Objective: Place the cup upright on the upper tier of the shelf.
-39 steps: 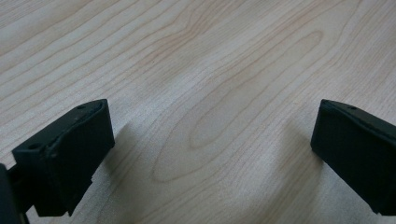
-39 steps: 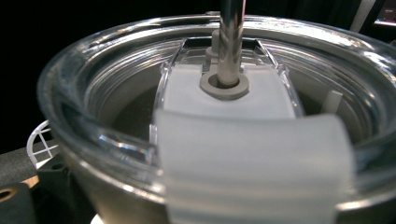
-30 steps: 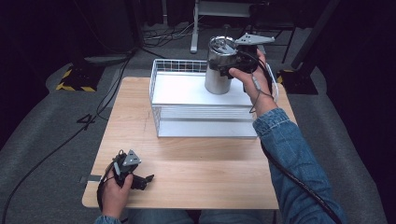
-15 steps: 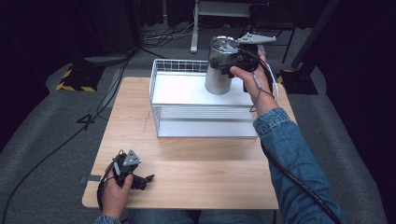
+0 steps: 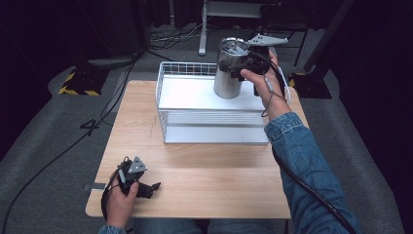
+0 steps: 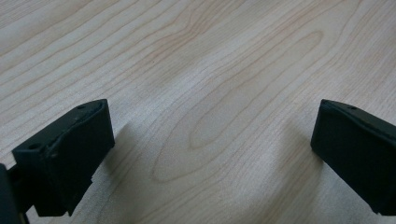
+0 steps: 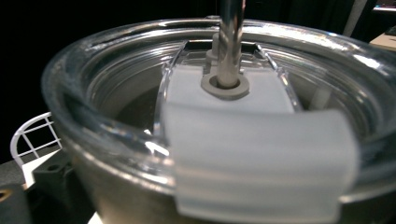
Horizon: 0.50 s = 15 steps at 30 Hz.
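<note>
A steel tumbler [image 5: 228,78] with a clear lid [image 7: 224,140] and a metal straw [image 7: 230,37] stands tilted at the back right of a white wire basket [image 5: 165,117]. My right gripper [image 5: 243,66] is shut on the tumbler's upper wall, held by a hand with a denim sleeve. Whether the tumbler's base touches the basket floor I cannot tell. In the right gripper view the lid sits very close. My left gripper [image 5: 151,187] rests on the wooden table [image 5: 219,165] near its front left corner. Its jaws stand open over bare wood [image 6: 212,140].
The basket takes up the back middle of the table, and its white floor [image 5: 190,95] is bare left of the tumbler. Cables, a metal stand [image 5: 204,29] and yellow-black tape [image 5: 73,83] lie on the grey floor beyond the table.
</note>
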Each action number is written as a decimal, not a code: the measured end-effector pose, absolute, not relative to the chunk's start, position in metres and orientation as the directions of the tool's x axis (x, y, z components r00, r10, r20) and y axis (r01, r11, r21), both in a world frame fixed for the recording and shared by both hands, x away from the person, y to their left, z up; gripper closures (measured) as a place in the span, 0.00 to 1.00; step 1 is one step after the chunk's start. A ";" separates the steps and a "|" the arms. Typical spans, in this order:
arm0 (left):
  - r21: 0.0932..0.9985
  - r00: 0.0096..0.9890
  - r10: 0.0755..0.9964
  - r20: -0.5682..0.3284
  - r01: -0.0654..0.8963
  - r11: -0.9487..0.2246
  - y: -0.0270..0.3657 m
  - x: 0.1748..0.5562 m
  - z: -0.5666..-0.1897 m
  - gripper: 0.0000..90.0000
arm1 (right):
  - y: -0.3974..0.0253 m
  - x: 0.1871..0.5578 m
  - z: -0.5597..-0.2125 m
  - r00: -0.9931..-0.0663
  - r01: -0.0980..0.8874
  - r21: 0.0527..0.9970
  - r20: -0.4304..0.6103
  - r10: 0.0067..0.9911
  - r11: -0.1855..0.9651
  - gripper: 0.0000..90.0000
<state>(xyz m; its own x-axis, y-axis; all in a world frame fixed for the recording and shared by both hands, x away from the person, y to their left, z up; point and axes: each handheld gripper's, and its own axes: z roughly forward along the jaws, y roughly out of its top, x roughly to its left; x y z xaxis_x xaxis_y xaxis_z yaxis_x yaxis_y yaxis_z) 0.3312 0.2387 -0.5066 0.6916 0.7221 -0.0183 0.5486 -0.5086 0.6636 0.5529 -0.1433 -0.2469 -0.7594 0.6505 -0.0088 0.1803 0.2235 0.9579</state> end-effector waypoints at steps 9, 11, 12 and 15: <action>0.664 0.692 0.722 -0.018 0.548 -0.509 0.239 0.331 -0.507 0.00 | -0.149 0.551 -0.242 -0.769 0.190 0.950 -0.012 0.639 0.247 0.00; 0.664 0.691 0.722 -0.019 0.549 -0.508 0.239 0.331 -0.507 0.00 | -0.151 0.551 -0.240 -0.777 0.184 0.951 -0.016 0.630 0.250 0.00; 0.664 0.692 0.722 -0.018 0.548 -0.509 0.239 0.331 -0.507 0.00 | -0.153 0.550 -0.238 -0.778 0.180 0.951 -0.019 0.628 0.252 0.00; 0.664 0.692 0.722 -0.018 0.548 -0.508 0.239 0.331 -0.507 0.00 | -0.157 0.548 -0.236 -0.780 0.172 0.950 -0.029 0.625 0.259 0.00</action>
<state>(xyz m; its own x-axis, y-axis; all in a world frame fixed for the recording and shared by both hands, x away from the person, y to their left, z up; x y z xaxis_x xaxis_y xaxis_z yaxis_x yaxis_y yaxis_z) 0.3312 0.2387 -0.5066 0.6916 0.7221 -0.0183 0.5485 -0.5085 0.6638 0.5477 -0.1568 -0.2359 -0.7803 0.6248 -0.0288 0.1723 0.2589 0.9504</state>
